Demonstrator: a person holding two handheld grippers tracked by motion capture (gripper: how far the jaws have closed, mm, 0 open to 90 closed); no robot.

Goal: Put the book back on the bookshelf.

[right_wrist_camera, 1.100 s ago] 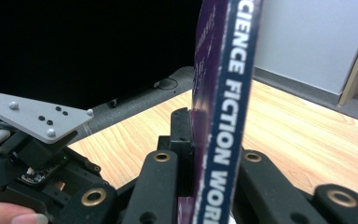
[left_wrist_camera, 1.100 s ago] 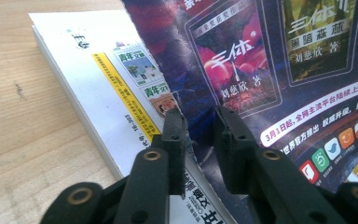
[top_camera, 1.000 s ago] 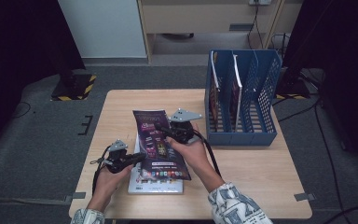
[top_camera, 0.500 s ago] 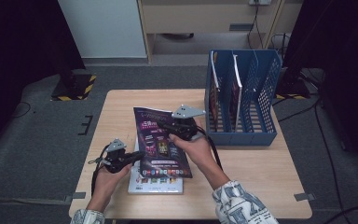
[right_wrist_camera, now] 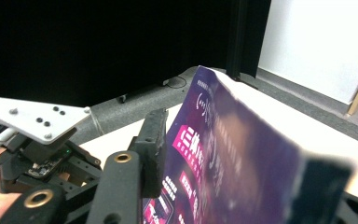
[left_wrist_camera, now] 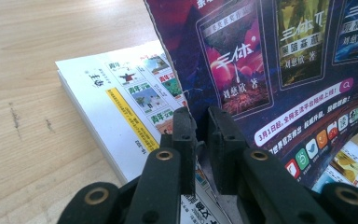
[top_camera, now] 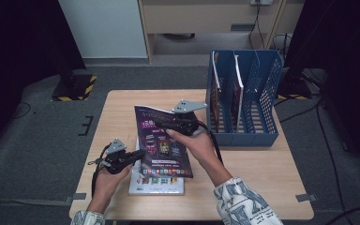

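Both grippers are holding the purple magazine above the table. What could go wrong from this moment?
1. The left gripper pinches the purple magazine only at its worn edge, so the page may tear or slip out.
2. The magazine bends between the left gripper and the right gripper; it may crease if they pull apart.
3. The white magazine lies directly underneath and could be dragged along.

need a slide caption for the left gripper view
Left gripper pinching the edge of a glossy purple magazine above a white magazine on the wooden table.

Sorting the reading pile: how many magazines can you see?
4: one held by both hand-held grippers, one flat beneath it, two standing in the rack. More may be hidden.
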